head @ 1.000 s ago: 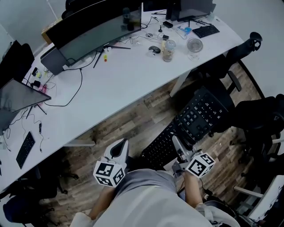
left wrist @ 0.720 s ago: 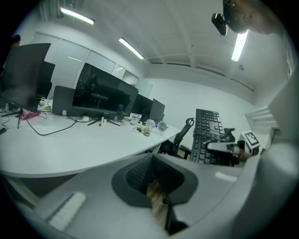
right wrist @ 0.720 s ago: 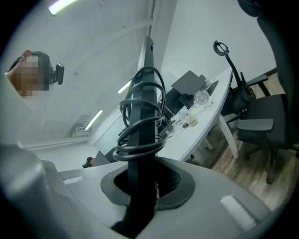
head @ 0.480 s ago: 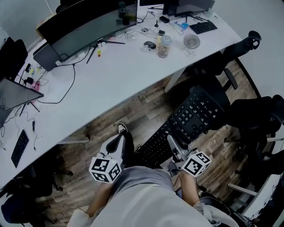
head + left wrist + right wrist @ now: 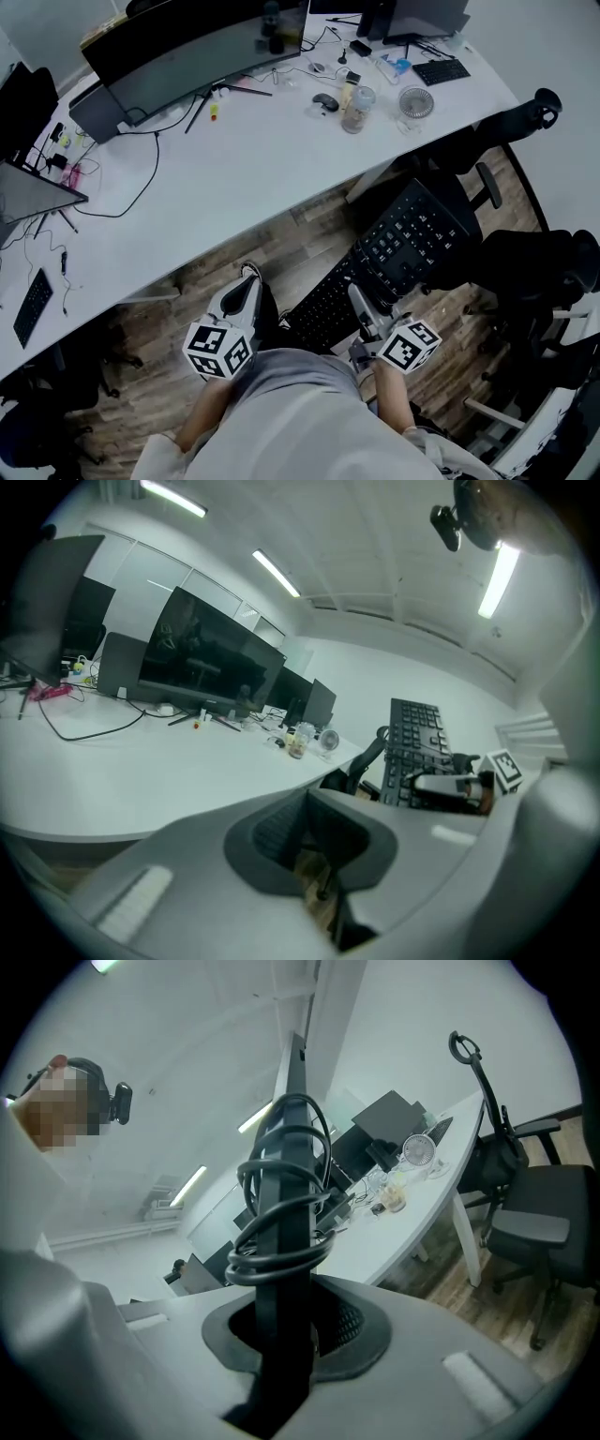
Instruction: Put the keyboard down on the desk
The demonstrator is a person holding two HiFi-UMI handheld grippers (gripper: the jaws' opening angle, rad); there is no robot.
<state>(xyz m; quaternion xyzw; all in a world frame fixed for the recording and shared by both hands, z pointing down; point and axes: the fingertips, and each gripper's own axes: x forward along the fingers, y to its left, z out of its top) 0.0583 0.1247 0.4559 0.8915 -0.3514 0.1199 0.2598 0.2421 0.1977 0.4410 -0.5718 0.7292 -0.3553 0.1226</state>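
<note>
Right tongs (image 5: pixel 359 302) clamped on the near long edge of the black full-size keyboard (image 5: pixel 412 239). In the right gripper view the tongs (image 5: pixel 281 1321) pinch the keyboard (image 5: pixel 281 1269) edge-on, with its black cable (image 5: pixel 281 1206) coiled in loops around the body just beyond the pads.

Keyboard is held in the air, not on the desk. It hangs over the wood-plank floor (image 5: pixel 225 258), right of the person's body and just near of the desk's edge. It is tilted, keys up, with its far end towards the black office chair (image 5: pixel 530 267).

Left tongs (image 5: pixel 246 292) are together with nothing in them. The left gripper view shows the pads (image 5: pixel 281 827) met, only floor behind them. They are held low at the person's left, well apart from the keyboard (image 5: pixel 412 752).

White curved desk (image 5: pixel 244 178) has a bare stretch straight ahead. On its far side are a wide curved dark monitor (image 5: pixel 197 47), a glass jar (image 5: pixel 357 108) and a small round fan (image 5: pixel 415 101).
</note>
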